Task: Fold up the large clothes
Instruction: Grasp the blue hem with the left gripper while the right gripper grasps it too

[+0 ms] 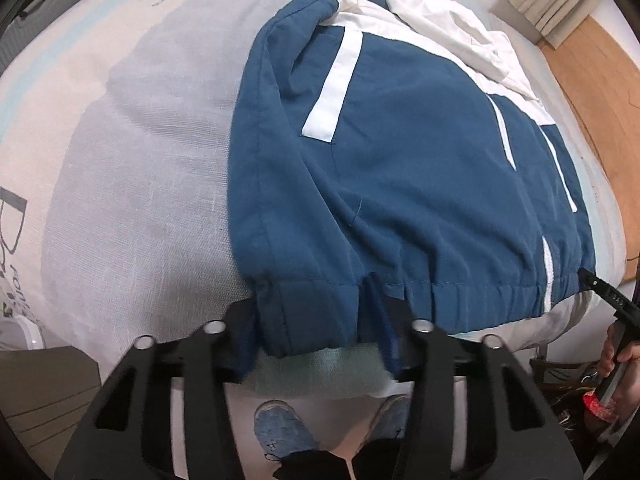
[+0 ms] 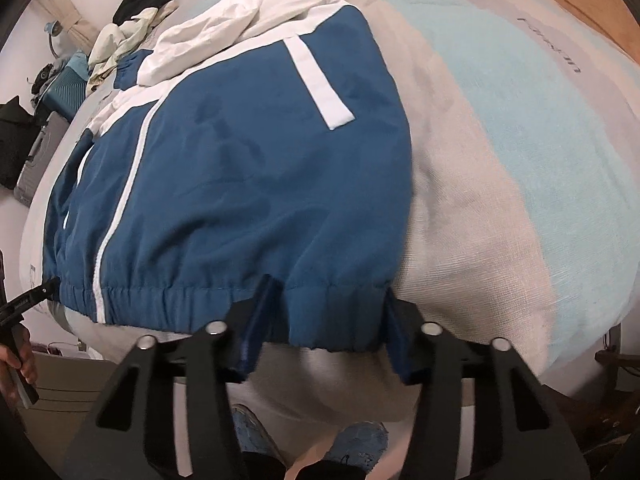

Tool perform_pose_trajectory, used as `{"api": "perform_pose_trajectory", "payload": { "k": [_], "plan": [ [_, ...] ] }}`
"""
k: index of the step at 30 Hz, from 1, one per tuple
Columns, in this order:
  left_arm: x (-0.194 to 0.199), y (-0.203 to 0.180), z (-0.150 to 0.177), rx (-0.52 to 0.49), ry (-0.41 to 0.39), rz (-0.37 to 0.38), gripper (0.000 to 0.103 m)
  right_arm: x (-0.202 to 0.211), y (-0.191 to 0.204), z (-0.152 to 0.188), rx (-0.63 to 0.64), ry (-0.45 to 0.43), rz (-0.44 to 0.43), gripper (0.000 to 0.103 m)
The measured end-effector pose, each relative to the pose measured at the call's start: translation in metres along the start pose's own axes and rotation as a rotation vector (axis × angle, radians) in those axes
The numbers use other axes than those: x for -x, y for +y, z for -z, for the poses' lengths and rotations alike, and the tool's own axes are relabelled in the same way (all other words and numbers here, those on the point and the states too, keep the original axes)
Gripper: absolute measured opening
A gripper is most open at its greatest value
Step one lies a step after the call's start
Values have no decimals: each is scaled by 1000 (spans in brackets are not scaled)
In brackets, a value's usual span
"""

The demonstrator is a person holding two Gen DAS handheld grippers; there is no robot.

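Note:
A blue jacket with white stripes and white upper part lies flat on the bed, its elastic hem at the near edge; it also shows in the right wrist view. My left gripper stands open at the hem's left corner, blue fingers on either side of the fabric. My right gripper stands open at the hem's right corner, the hem lying between its fingers. The right gripper's tip shows in the left wrist view; the left one's in the right wrist view.
The jacket lies on a mattress with grey and pale blue stripes. A wooden headboard is at the right. Clothes and a suitcase sit beyond the bed. The person's slippers are below on the floor.

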State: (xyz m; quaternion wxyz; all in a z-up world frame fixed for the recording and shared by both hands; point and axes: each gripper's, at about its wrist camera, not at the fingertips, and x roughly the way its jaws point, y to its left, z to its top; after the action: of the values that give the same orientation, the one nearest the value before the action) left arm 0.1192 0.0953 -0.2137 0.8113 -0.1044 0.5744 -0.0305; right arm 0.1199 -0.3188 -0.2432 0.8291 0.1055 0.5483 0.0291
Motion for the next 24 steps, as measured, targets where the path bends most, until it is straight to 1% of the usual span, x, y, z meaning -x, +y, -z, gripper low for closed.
{"api": "perform_pose_trajectory", "payload": {
  "k": [1,2,3,4,5,7,8,13,19,24],
  "plan": [
    [2,1,0,7,-4,12,31,2,2,0,5,-2,5,37],
    [4,1,0,10,-11,17,27,3,4,0,11,-4,19,31],
    [5,-1,1,8,-13,17,25,4,8,0,23,-8,45,29],
    [6,-4,1,-2,-15,11,21,5,12,1,33,-8,50,23],
    [9,-5,2,-12,-19,3,20,7,17,1,51,-9,58,19],
    [11,-10,2,-24,-21,-1,13,12,26,0,81,-25,75,14],
    [14,-13,2,-33,-28,-5,12,14,28,-1,82,-29,70,12],
    [24,-20,-2,-60,-42,-16,7,24,31,-4,60,-39,60,9],
    [36,-32,-9,-115,-57,-44,7,32,40,-7,87,-40,95,8],
    [53,-41,-15,-159,-66,-45,7,46,46,-15,86,-55,101,8]
  ]
}}
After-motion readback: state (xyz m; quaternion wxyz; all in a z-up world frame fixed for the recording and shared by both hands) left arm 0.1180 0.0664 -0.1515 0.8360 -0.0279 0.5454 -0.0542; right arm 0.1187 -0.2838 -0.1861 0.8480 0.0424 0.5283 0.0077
